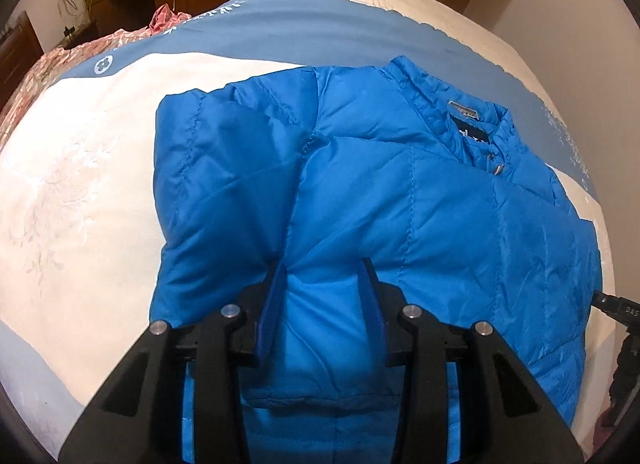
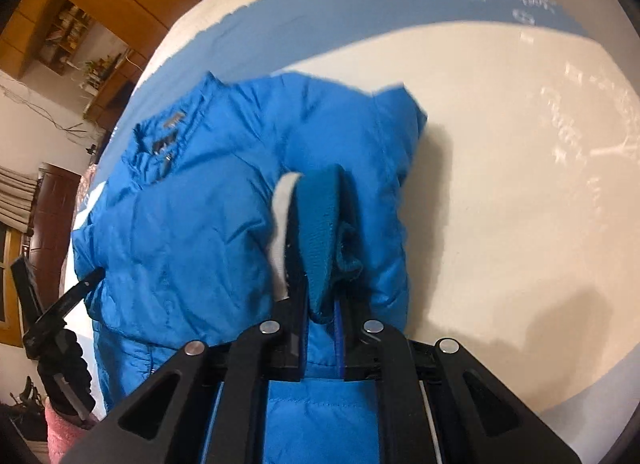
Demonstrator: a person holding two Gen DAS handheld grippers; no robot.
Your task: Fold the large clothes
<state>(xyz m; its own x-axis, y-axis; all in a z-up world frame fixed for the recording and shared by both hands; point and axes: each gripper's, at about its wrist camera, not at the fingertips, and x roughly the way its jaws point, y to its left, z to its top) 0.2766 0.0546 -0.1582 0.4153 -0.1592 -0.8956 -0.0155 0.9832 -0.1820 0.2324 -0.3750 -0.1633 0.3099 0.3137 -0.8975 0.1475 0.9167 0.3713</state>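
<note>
Blue puffy jacket [image 1: 400,192] lying flat on bed [image 1: 80,184], collar at far side. Left gripper [image 1: 326,284] part open around fat jacket fold, maybe squeezing it, hard to tell. Right gripper [image 2: 320,264] pressed together, pinching knit sleeve cuff [image 2: 318,224] over jacket's right side. Could slip: puffy cloth slick, cuff small. Could drag whole jacket crooked if pulled too hard, spoiling fold.

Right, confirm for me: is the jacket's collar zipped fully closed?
No, the jacket collar gapes open, showing the dark inner label.
</note>
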